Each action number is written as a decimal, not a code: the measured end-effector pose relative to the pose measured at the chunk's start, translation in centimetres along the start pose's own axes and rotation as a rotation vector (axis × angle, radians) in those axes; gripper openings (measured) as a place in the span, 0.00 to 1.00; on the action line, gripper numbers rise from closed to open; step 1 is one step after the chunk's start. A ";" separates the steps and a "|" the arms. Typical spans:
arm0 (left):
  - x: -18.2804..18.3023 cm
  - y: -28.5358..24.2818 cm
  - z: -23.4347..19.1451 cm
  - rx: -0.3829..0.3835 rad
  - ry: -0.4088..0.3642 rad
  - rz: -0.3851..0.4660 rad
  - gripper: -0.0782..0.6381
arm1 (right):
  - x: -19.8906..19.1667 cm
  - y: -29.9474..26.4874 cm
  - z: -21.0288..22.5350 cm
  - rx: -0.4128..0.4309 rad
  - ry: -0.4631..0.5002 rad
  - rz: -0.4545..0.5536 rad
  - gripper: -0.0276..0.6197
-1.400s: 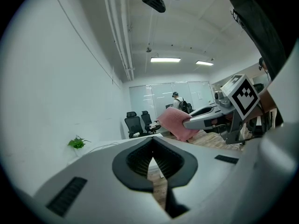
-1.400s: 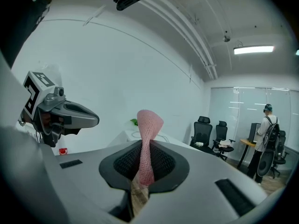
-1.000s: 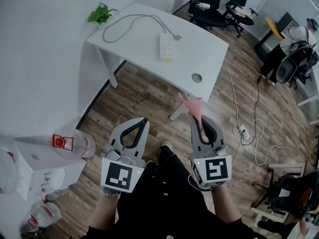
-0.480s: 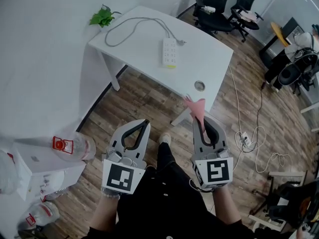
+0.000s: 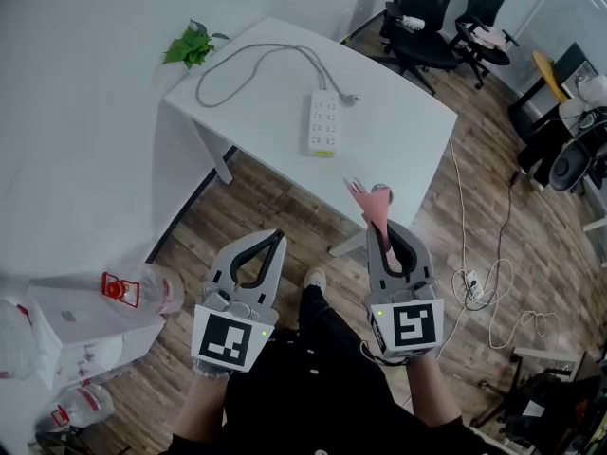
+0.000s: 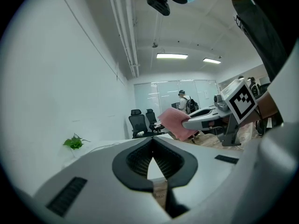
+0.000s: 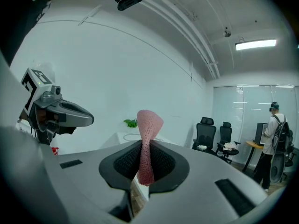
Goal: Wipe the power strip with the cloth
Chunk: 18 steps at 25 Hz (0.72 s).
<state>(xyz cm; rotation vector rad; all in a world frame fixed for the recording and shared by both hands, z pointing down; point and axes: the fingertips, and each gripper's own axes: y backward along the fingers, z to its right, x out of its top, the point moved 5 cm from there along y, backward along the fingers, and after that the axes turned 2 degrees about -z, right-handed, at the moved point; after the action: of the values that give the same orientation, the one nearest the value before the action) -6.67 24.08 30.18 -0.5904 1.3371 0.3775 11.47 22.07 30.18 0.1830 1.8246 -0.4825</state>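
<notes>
A white power strip (image 5: 323, 121) lies on the white table (image 5: 398, 150), its grey cord (image 5: 248, 58) looping toward the back left. My right gripper (image 5: 381, 227) is shut on a pink cloth (image 5: 371, 205), which sticks up past the jaw tips, short of the table's front edge. In the right gripper view the cloth (image 7: 147, 141) stands pinched between the jaws of the right gripper (image 7: 148, 148). My left gripper (image 5: 275, 235) is shut and holds nothing, level with the right one over the wood floor. The left gripper view shows the closed left gripper (image 6: 152, 143) and the cloth (image 6: 175, 123) beside it.
A green plant (image 5: 190, 44) sits at the table's back left corner, a round cable hole (image 5: 381, 190) near its front edge. Black office chairs (image 5: 424, 27) stand behind. Cables (image 5: 486, 282) trail on the floor at right. Water bottles (image 5: 142, 287) and a white box (image 5: 85, 325) are at left.
The view has closed in on the table, which now sits lower and larger in the head view. Both grippers keep their pose, the cloth still held.
</notes>
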 end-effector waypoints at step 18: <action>2.7 -15.3 -4.6 0.084 -0.021 -0.050 0.13 | -0.1 -12.5 11.4 0.105 0.009 -0.031 0.13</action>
<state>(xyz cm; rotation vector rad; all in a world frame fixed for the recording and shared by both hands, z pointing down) -0.95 8.95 29.80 -0.5475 1.3087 0.2845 16.99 6.11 30.47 0.2298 1.8146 -0.6009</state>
